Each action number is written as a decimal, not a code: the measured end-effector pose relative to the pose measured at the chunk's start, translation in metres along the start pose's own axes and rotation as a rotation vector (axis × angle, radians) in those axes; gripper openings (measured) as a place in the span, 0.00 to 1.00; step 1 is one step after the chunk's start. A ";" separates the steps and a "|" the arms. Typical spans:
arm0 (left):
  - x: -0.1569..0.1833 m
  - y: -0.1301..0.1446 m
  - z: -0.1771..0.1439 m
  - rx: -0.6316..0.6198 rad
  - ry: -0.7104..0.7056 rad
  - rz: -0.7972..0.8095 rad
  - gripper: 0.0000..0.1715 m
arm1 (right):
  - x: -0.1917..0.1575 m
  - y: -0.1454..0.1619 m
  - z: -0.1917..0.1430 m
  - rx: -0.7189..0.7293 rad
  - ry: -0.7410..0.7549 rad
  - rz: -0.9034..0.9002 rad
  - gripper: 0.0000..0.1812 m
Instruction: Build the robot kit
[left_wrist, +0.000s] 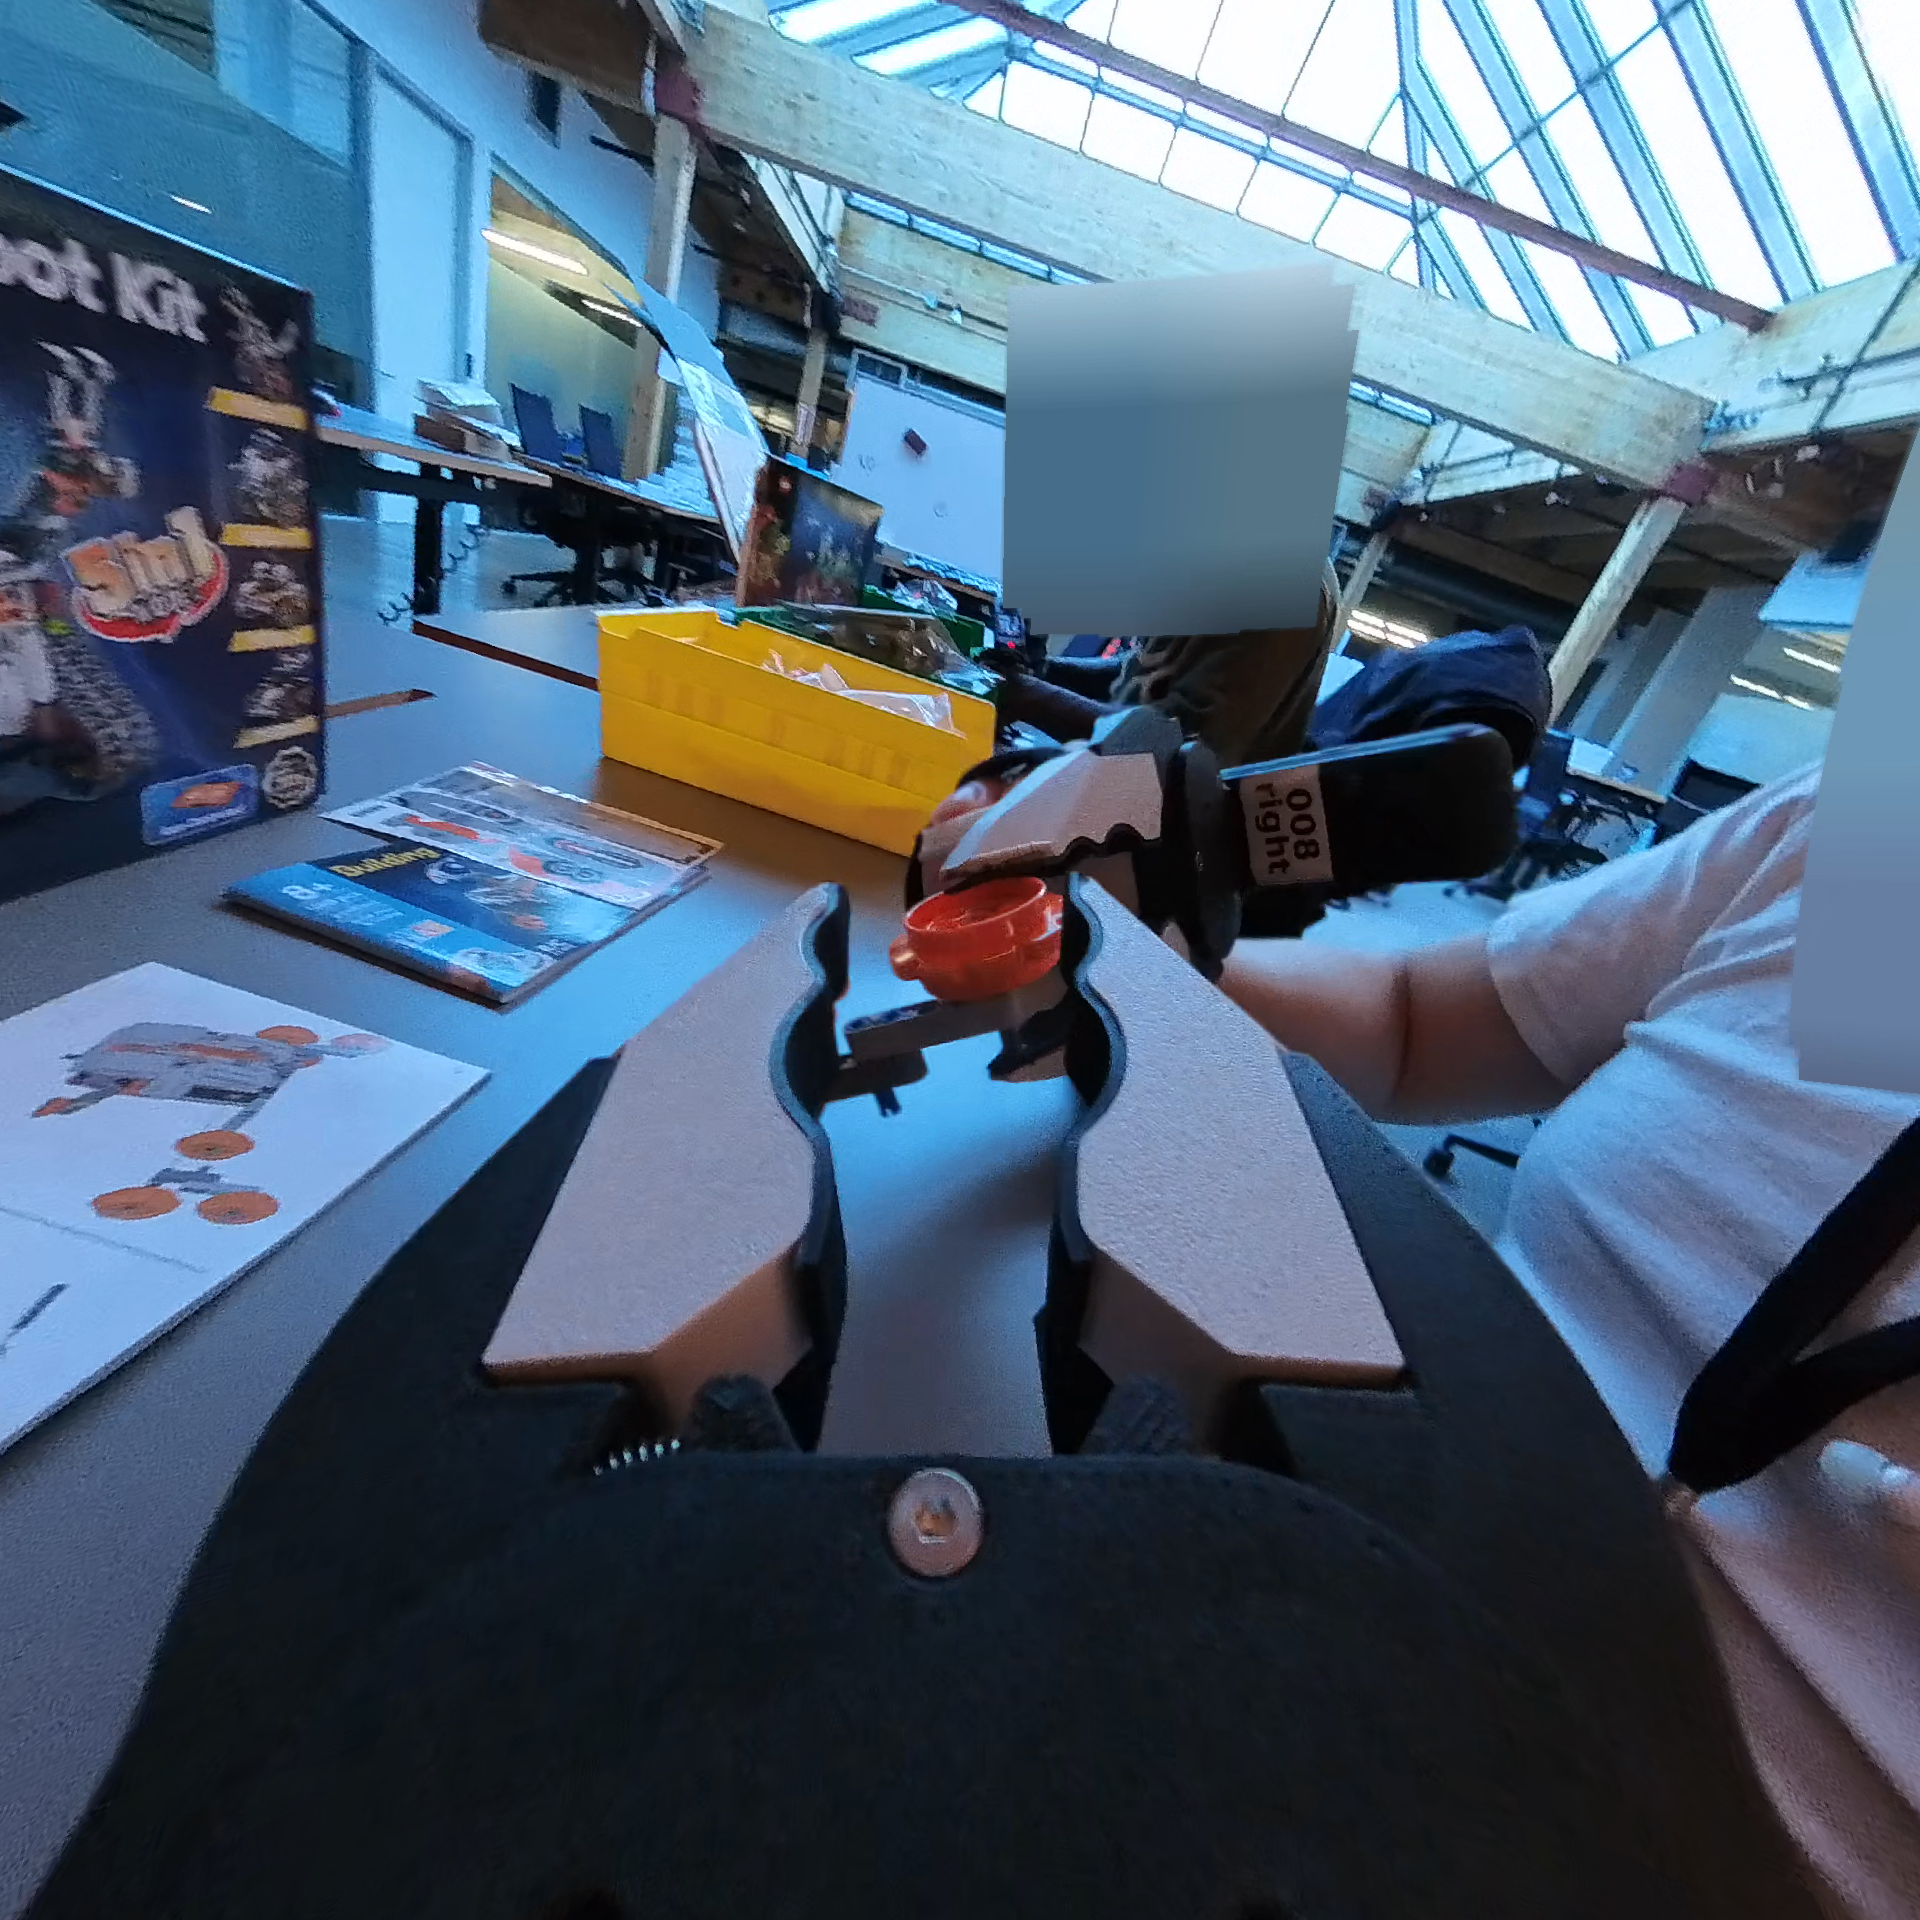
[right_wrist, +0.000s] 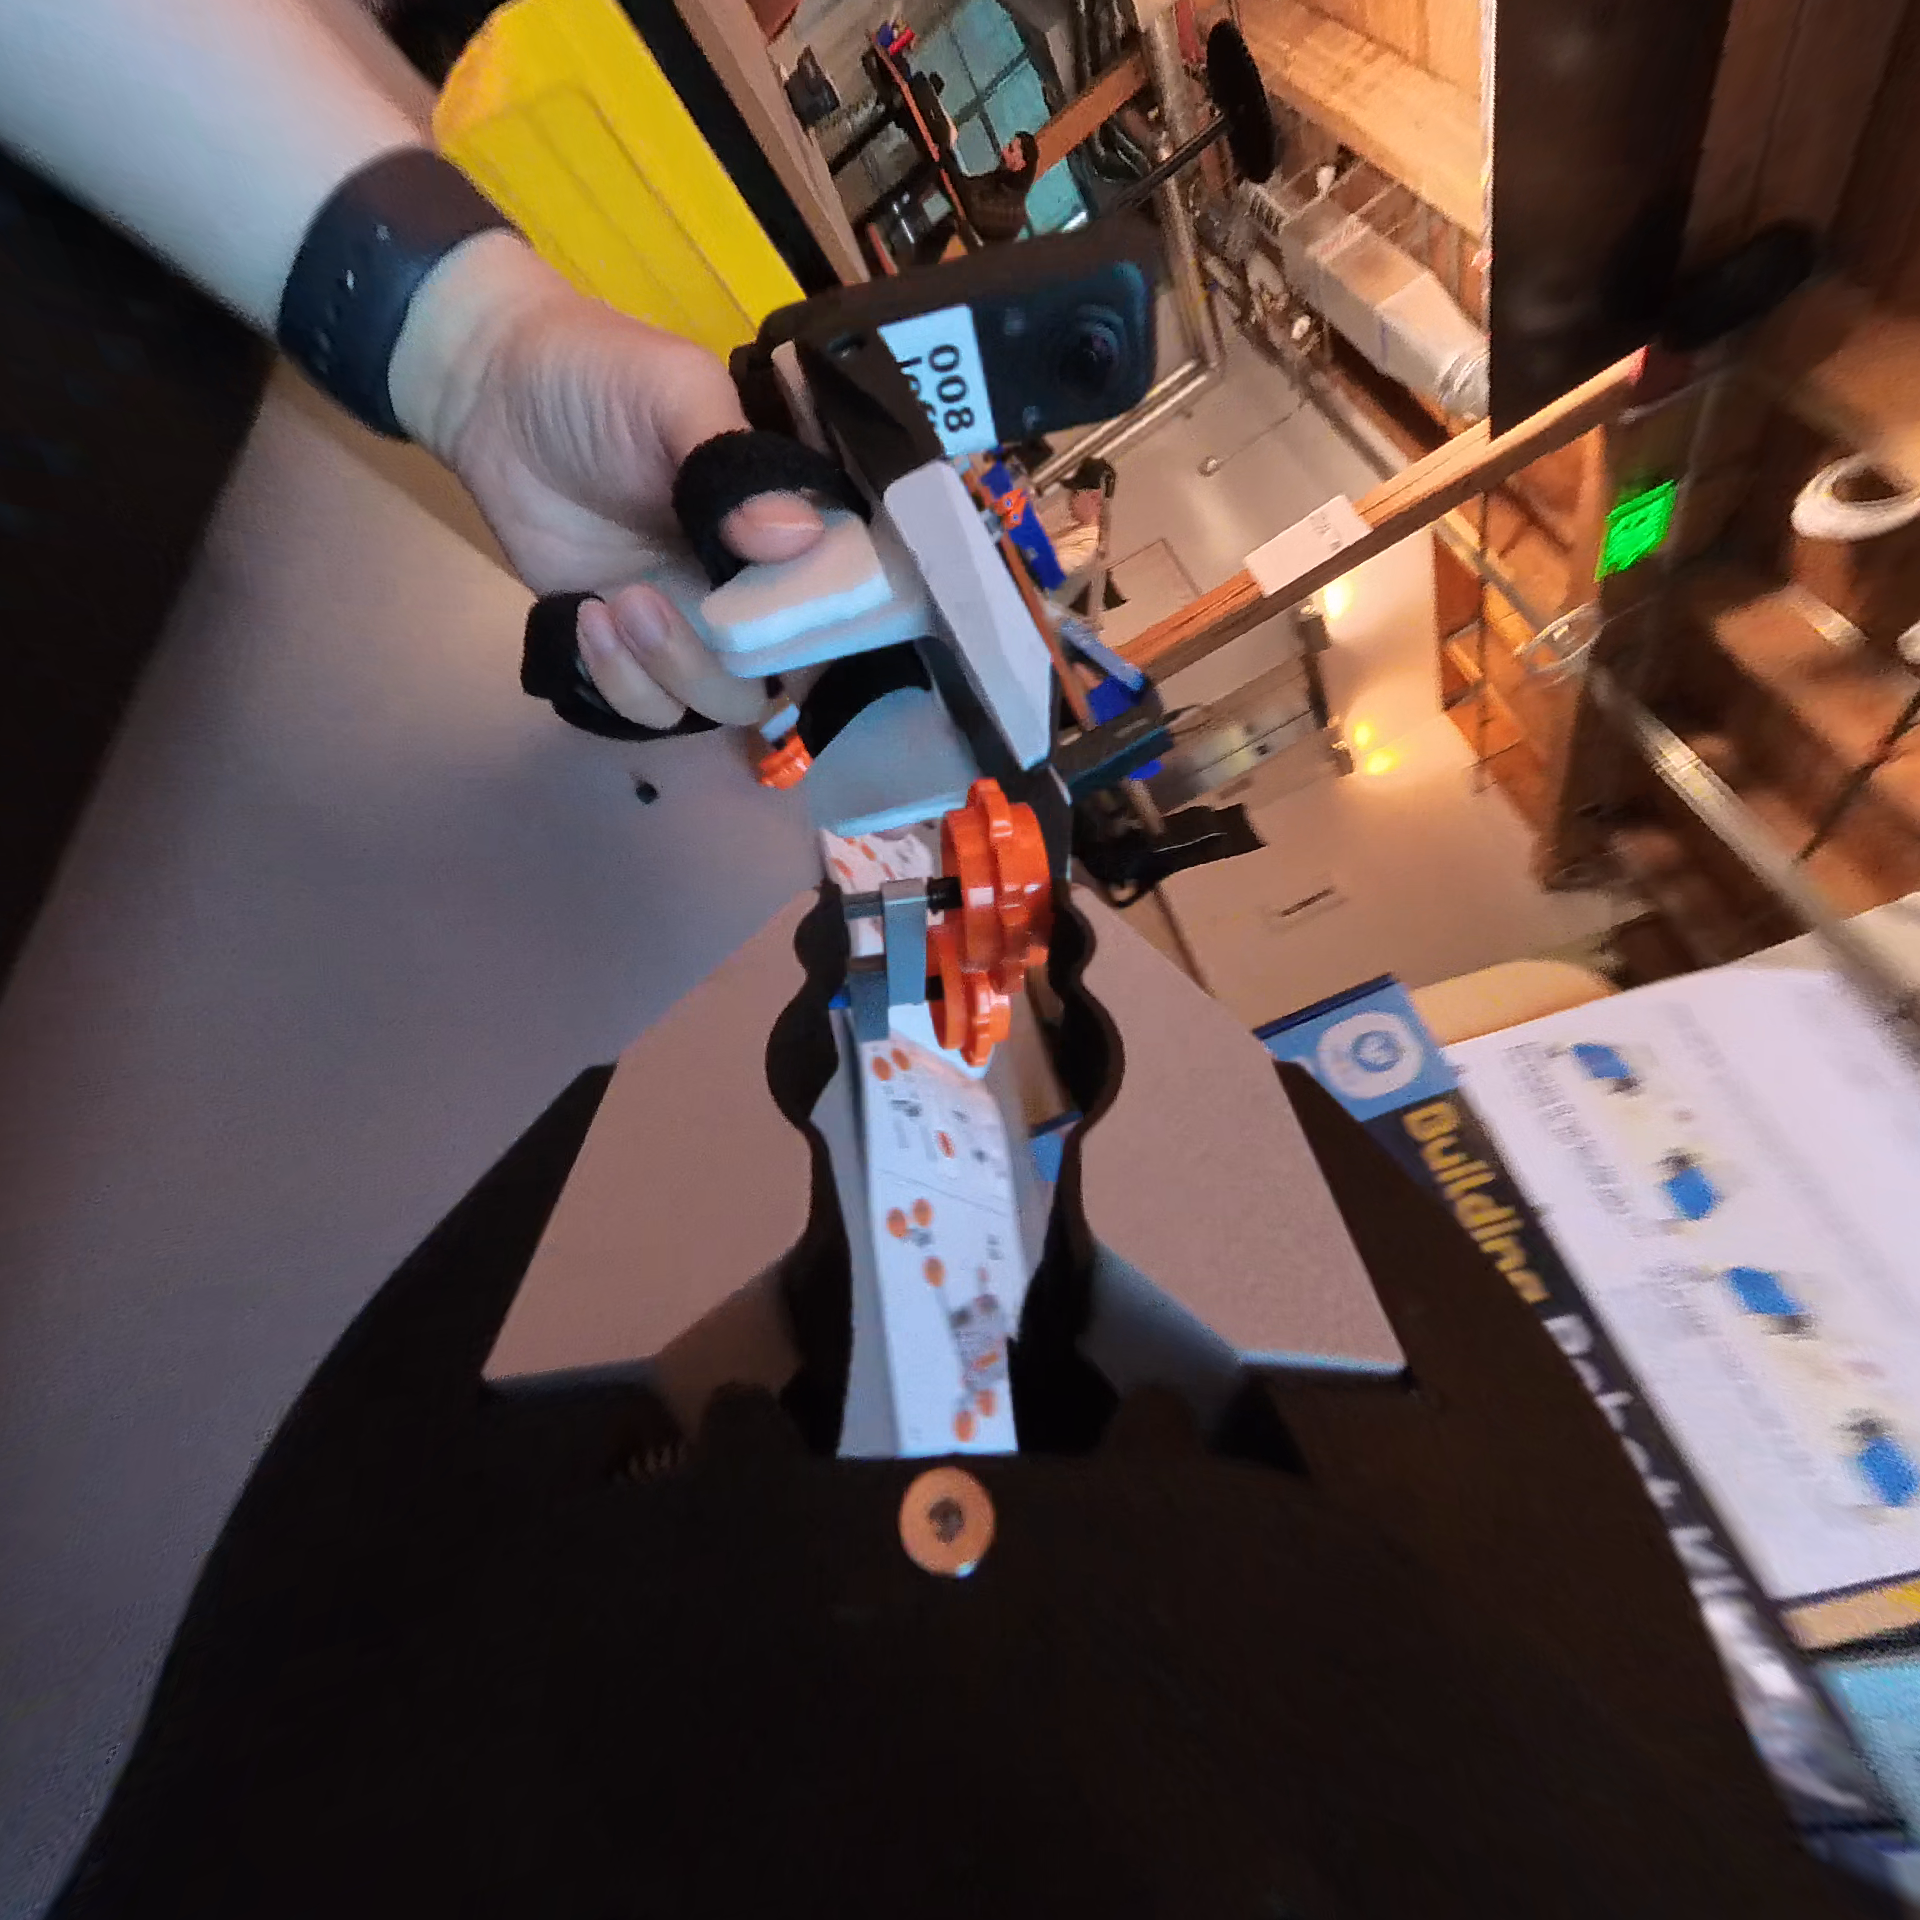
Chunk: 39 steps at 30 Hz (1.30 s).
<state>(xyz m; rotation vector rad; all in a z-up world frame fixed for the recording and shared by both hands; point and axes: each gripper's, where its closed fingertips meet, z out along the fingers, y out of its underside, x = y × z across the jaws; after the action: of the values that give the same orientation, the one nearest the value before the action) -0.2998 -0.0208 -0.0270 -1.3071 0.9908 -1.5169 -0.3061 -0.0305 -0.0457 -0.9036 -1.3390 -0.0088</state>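
Note:
A small brick assembly, an orange wheel (left_wrist: 977, 935) on a black axle through a grey beam (left_wrist: 914, 1029), is held above the grey table (left_wrist: 665, 831). My left gripper (left_wrist: 956, 914) is shut on the grey beam, which spans its two fingertips. My right gripper (left_wrist: 1023, 852) comes in from the right, one finger on top of the wheel. In the right wrist view my right gripper (right_wrist: 940, 920) is shut on the assembly, with the axle end at one finger and the orange wheel (right_wrist: 987, 925) at the other. My left gripper (right_wrist: 935, 769) reaches in from above, held by a hand (right_wrist: 561, 416).
A yellow bin (left_wrist: 790, 717) with bagged parts stands behind. A dark kit box (left_wrist: 156, 582) stands at the left, with booklets (left_wrist: 468, 904) and a white instruction sheet (left_wrist: 187, 1122) lying before it. A person in a white shirt (left_wrist: 1662, 1039) is at the right. A small orange piece (right_wrist: 781, 767) lies on the table. Both grippers' tips are close together, under 4 cm apart.

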 end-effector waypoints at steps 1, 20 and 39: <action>-0.003 -0.003 -0.002 0.013 -0.015 0.004 0.22 | 0.001 0.002 0.000 0.006 -0.017 0.072 0.21; -0.022 0.018 -0.004 -0.143 -0.146 0.115 0.22 | 0.005 0.018 -0.004 0.063 -0.164 0.514 0.21; -0.025 0.027 0.001 -0.169 -0.148 0.031 0.14 | 0.004 0.032 -0.001 -0.027 -0.068 0.292 0.21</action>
<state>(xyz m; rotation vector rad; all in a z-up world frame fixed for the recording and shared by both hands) -0.2944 -0.0048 -0.0599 -1.4933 1.0558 -1.3151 -0.2886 -0.0076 -0.0605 -1.1242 -1.2610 0.2320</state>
